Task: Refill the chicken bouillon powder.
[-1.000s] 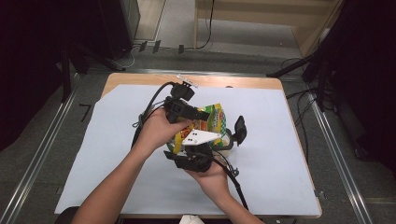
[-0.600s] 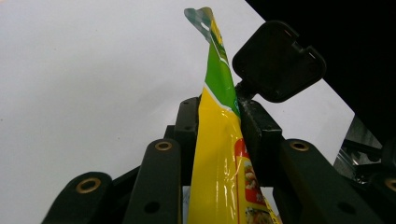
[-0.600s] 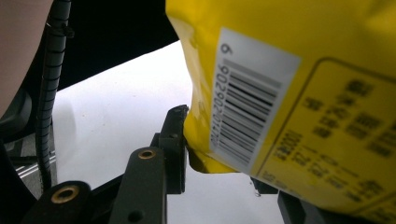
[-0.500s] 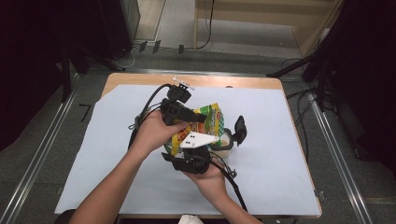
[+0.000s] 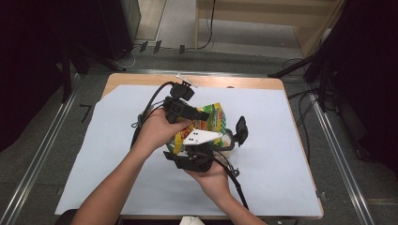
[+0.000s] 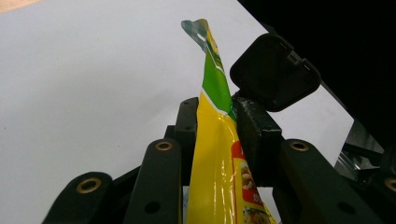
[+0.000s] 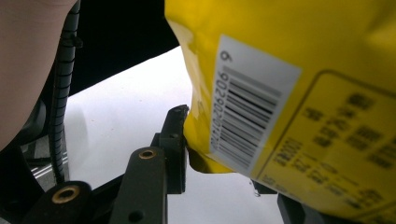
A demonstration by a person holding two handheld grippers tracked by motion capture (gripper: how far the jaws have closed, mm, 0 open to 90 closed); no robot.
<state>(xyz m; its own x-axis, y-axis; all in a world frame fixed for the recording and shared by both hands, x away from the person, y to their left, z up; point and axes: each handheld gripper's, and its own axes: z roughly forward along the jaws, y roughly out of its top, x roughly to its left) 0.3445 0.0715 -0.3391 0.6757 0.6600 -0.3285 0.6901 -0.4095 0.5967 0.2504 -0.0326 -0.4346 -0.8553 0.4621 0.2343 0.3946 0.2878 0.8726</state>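
Pinching the yellow bag [image 5: 213, 123] above mid-desk [image 5: 281, 154] from both ends: left gripper [image 6: 218, 125] clamping its upper edge at about 11 o'clock, right gripper [image 7: 219, 154] gripping its lower corner at 5 o'clock, long axis running between them.

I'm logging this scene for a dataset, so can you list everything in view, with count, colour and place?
snack bag: one, yellow and green with a white barcode label, held above the table's middle between both grippers
paper sheet: one, white, covering most of the table
table: one, light wood, bare along the far edge
floor cables: several, black, beyond the table
left gripper: one, black, jaws clamped on the bag's flat sealed edge
right gripper: one, black with a white plate, jaws closed on the bag's barcode end
hands: two, one on each gripper
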